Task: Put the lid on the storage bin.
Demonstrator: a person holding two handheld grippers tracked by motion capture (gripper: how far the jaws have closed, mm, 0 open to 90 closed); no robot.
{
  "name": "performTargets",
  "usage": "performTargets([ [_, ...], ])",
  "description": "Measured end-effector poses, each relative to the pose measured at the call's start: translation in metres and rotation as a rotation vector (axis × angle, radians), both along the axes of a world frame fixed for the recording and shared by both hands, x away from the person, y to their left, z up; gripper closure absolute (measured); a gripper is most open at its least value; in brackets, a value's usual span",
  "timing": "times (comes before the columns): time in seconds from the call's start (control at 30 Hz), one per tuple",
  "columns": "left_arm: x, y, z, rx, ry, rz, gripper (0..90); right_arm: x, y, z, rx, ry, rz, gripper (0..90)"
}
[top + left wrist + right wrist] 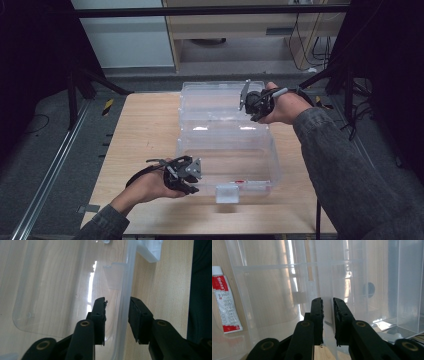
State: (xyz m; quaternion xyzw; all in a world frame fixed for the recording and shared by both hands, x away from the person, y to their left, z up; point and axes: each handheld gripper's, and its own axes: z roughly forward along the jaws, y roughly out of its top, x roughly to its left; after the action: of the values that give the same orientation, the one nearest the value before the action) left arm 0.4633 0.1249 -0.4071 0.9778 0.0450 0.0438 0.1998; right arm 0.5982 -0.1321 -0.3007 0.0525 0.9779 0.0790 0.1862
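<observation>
Clear plastic box (227,160) open on the worktop (145,125), lid (220,97) swung back toward the far edge, long axis running left to right. Left tongs (117,311) set astride the box's near rim, one jaw inside, one outside, gap narrow but apparently not yet touching the wall. Right tongs (327,312) pinched close on the lid's thin edge at the far right. Red-and-white tube (224,302) lying inside the box. Probably steadying the base while swinging the lid over toward the near latch (226,193).
</observation>
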Motion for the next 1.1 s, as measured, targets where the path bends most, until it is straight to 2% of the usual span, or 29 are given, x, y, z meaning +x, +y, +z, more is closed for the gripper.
performTargets([
  [0.17,0.0002,-0.0027,-0.0011,0.012,-0.008,-0.008,71.6,-0.0001,0.0006,-0.0006,0.004,-0.004,0.007,80.0],
  [0.3,-0.0001,-0.0029,-0.0002,0.019,0.000,-0.015,77.5,-0.0005,0.0004,0.0003,-0.003,-0.002,0.011,80.5],
  [0.43,-0.0007,-0.0028,-0.0013,-0.002,0.014,-0.009,80.8,-0.0003,0.0001,0.0001,0.002,0.001,0.009,80.6],
  [0.67,-0.0001,-0.0028,-0.0012,-0.002,0.032,0.000,82.0,-0.0003,0.0008,0.0002,-0.001,0.000,0.016,81.1],
  [0.77,-0.0013,-0.0031,-0.0013,-0.004,0.025,0.008,82.2,-0.0009,0.0011,0.0006,-0.006,0.001,0.018,81.5],
  [0.93,-0.0020,-0.0047,-0.0004,0.014,0.016,0.004,82.4,-0.0013,0.0019,0.0009,-0.010,0.002,0.027,82.2],
  [1.03,-0.0031,-0.0066,0.0008,0.040,-0.001,0.003,82.5,-0.0019,0.0029,0.0010,-0.013,0.000,0.032,82.6],
  [1.1,-0.0043,-0.0074,0.0009,0.038,-0.008,0.014,82.6,-0.0025,0.0033,0.0017,-0.018,0.003,0.034,83.0],
])
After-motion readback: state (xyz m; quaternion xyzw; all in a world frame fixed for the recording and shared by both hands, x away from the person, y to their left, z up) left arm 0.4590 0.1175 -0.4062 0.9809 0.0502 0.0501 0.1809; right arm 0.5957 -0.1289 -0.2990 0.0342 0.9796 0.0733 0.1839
